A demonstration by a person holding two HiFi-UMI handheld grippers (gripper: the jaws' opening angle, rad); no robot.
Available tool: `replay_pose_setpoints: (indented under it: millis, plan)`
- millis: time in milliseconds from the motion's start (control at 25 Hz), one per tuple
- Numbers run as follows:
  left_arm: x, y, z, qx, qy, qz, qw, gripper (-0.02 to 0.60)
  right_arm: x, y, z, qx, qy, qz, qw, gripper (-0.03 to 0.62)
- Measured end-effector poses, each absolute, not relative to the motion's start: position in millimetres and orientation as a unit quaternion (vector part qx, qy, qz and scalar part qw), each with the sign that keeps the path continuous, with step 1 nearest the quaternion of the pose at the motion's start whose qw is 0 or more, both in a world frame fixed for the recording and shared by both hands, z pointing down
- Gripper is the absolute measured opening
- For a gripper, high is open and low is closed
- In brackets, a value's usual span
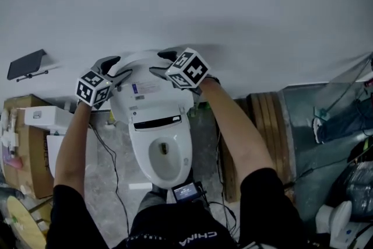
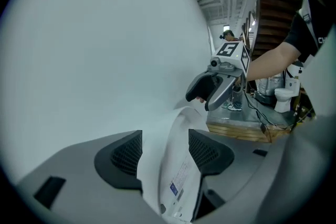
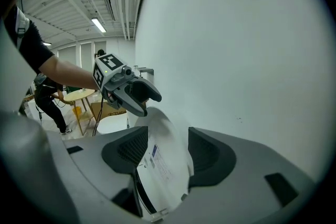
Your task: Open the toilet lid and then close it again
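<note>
The toilet lid [image 1: 152, 93] is smooth, glossy white plastic, rounded at the top, with a small printed label on its inner face. It stands raised, with its top edge between the fingers [image 2: 123, 152] of both grippers. The left gripper [image 2: 165, 150] has its dark ribbed fingers spread apart on either side of the lid's left edge. The right gripper [image 3: 168, 152] is likewise spread around the right edge. A plain pale wall [image 1: 186, 3] lies just beyond the fingers, leaving little room behind the lid. Below the fingers, toward the person, the oval bowl [image 1: 139, 154] lies uncovered, with a small dark outlet at its bottom. A cardboard box [image 1: 26, 143] stands to the left and wooden planks [image 1: 262, 116] to the right.
</note>
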State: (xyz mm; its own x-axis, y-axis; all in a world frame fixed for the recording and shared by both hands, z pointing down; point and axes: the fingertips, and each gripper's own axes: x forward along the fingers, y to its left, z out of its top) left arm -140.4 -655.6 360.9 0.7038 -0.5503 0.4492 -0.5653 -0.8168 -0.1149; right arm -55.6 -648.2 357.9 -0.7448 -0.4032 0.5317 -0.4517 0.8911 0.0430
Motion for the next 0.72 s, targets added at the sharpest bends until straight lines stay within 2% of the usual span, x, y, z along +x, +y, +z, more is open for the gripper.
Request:
replay_pose_setpoints:
  millis: [320, 720]
  plan:
    - [-145.3, -681.0, 390.7, 0.927, -0.257, 0.264, 0.071, 0.259, -58.3, -687.8, 383.9, 0.181, -0.922, 0.059, 0.336, 0.23]
    - [-141.4, -683.3, 401.5, 0.929, -0.24, 0.271, 0.073, 0.253, -62.8, -695.8, 401.1, 0.155, -0.914, 0.064, 0.369, 0.225]
